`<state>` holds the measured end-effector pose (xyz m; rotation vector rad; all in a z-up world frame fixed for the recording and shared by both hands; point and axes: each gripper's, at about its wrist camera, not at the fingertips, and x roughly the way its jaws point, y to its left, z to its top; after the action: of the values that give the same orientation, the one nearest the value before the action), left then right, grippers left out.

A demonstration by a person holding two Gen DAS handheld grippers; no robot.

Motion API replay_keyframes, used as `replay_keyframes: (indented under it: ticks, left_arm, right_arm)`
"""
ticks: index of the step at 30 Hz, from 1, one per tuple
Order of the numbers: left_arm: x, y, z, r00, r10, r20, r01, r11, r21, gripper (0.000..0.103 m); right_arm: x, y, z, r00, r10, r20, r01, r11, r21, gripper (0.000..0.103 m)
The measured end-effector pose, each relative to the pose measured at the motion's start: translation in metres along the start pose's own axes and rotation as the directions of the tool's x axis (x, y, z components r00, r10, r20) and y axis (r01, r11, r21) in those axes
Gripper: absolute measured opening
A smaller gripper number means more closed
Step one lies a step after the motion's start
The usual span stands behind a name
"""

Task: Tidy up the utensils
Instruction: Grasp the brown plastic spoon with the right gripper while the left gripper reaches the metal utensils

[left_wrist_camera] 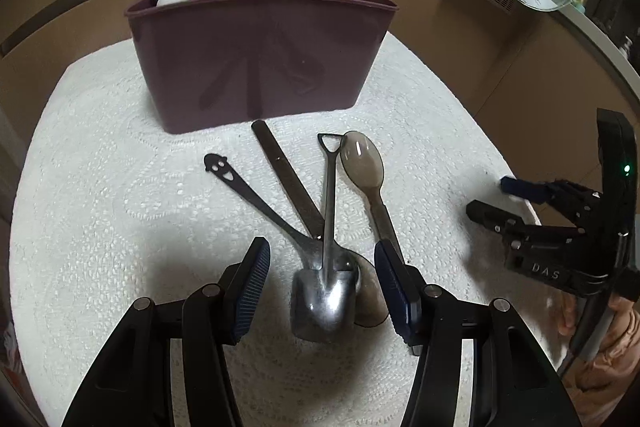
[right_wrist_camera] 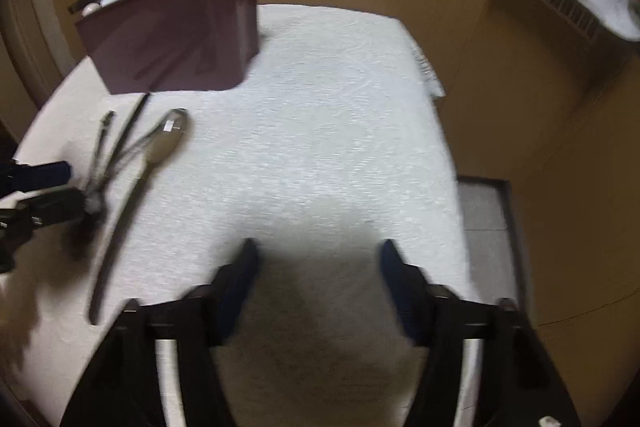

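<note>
Because its polished bowl looks slick and stiff, the square-bowled steel spoon [left_wrist_camera: 325, 301] is probably best pinched across its thin flat handle. It lies on the white lace-covered worktop [left_wrist_camera: 100, 211], crossing a smiley-ended steel spoon [left_wrist_camera: 240, 187], a flat metal blade [left_wrist_camera: 286, 179] and a smoky translucent plastic spoon [left_wrist_camera: 366, 171], near the maroon plastic caddy [left_wrist_camera: 260, 55]. The left tongs [left_wrist_camera: 322, 289] gape wide around its bowl, holding nothing. The right tongs [right_wrist_camera: 316, 287], blurred, stand open and empty well apart.
</note>
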<state>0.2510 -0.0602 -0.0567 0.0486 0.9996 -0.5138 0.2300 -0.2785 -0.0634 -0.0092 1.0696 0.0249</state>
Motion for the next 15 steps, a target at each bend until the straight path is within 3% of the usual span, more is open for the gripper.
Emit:
replay_keyframes:
  ticks: [3, 7, 15]
  left_arm:
    - [-0.004, 0.001, 0.002, 0.997, 0.082, 0.009, -0.082, 0.996, 0.037, 0.055]
    - [-0.011, 0.011, -0.003, 0.982, 0.189, 0.019, -0.19, 0.979, 0.072, 0.055]
    - [-0.012, 0.026, -0.016, 0.985, 0.172, 0.002, -0.172, 0.983, 0.064, 0.055]
  right_arm:
    - [-0.001, 0.022, 0.011, 0.997, 0.08, 0.006, -0.08, 0.997, -0.011, 0.04]
    - [0.003, 0.051, 0.031, 0.992, 0.123, 0.018, -0.123, 0.992, -0.005, 0.041]
    - [0.026, 0.084, 0.057, 0.991, 0.131, -0.025, -0.131, 0.991, -0.006, 0.041]
